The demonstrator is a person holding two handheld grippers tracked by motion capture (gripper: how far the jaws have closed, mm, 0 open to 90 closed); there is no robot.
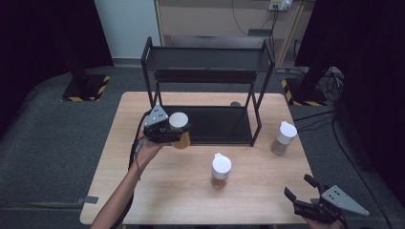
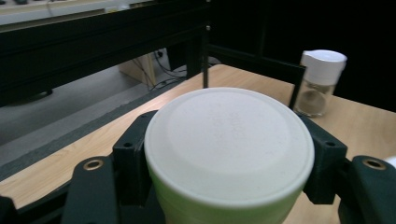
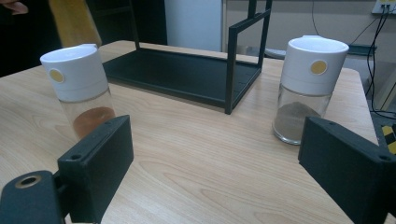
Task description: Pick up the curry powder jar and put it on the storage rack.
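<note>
Gripping jar (image 1: 180,129) upright in left tongs (image 1: 168,130), lid (image 2: 229,140) up.

Left gripper (image 1: 173,133) jaws mostly hidden by jar lid (image 2: 229,140) in left gripper view; contact faces not visible. Jar (image 1: 180,131) body cut off by bottom edge there, contents hidden. Right gripper (image 1: 302,191) partly cut off at bottom edge of high view, hand barely in frame. Small round thing (image 1: 235,104) behind rack (image 1: 205,124) too small to identify. Amber object (image 3: 74,21) at top left of right gripper view cut off by top edge.
</note>
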